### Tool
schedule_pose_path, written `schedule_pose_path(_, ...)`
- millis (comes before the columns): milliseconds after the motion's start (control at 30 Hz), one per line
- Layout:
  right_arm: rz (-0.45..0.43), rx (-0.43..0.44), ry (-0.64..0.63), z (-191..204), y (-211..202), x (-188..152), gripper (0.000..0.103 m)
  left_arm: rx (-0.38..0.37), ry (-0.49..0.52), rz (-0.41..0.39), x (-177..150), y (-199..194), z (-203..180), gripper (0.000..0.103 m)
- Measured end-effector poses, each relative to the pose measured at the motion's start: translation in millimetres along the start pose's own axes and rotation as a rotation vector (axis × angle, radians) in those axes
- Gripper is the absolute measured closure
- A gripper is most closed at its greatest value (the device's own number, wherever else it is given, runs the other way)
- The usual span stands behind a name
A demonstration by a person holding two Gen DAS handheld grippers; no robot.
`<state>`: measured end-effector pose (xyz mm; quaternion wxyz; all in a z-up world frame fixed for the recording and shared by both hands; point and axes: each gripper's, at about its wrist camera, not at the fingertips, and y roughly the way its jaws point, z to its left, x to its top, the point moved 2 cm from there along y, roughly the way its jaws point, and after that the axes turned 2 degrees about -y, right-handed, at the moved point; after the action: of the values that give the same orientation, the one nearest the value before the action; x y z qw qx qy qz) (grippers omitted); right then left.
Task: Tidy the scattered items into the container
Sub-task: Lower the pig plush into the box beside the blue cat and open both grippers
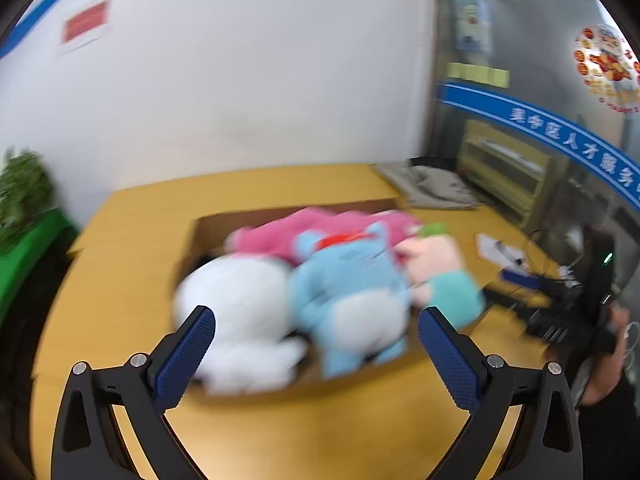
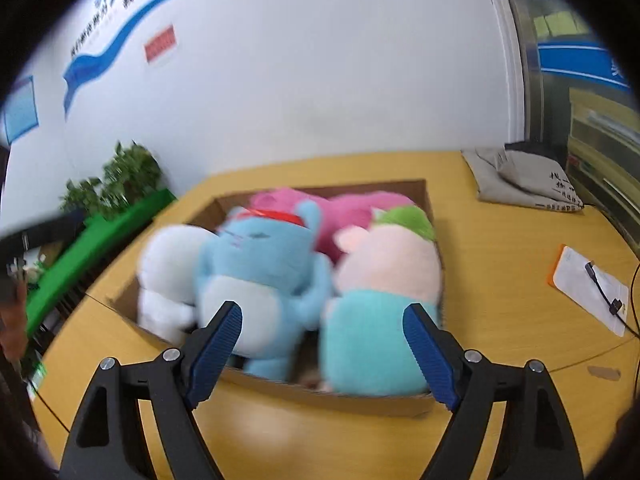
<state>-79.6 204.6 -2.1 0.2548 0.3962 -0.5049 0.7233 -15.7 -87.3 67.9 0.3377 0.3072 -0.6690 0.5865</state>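
Nearest the right wrist camera, the right gripper (image 2: 322,344) hangs with its blue-padded fingers (image 2: 214,350) spread wide and nothing between them, above the near edge of the cardboard box (image 2: 360,398). The left gripper (image 1: 316,354) is the same: fingers wide apart, empty, poised over the box's near corner. Both appear to be clear of the toys, which suggests the packing is largely done (though motion blur makes fine contact hard to judge).

Inside the box, the plush toys stand crammed shoulder to shoulder, likely because the box is barely big enough for them. At the front are a white plush (image 2: 168,276), a blue cat plush (image 2: 260,276) with a red band on its head, and a pink-faced doll in a teal outfit (image 2: 380,304) topped with green hair. Behind them a large pink plush (image 2: 352,208) lies across the back.

Beyond the box on the yellow table (image 2: 500,240), no stray toy shows; a grey cloth bag (image 2: 520,180) sits at the far right corner and a white pouch with a cable (image 2: 588,284) lies to the right.
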Motion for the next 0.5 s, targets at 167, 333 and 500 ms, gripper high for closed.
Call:
schedule_pose_path(167, 0.005, -0.065, -0.048, 35, -11, -7, 0.020, 0.103, -0.089, 0.008, -39, -28, 41, 0.000)
schedule_pose_path(333, 0.055, -0.116, -0.059, 46, -10, -14, 0.020, 0.115, -0.149, 0.027, -63, -28, 57, 0.000)
schedule_pose_path(500, 0.090, -0.175, -0.054, 43, -12, -23, 0.020, 0.092, -0.150, 0.019, -67, -24, 48, 0.000)
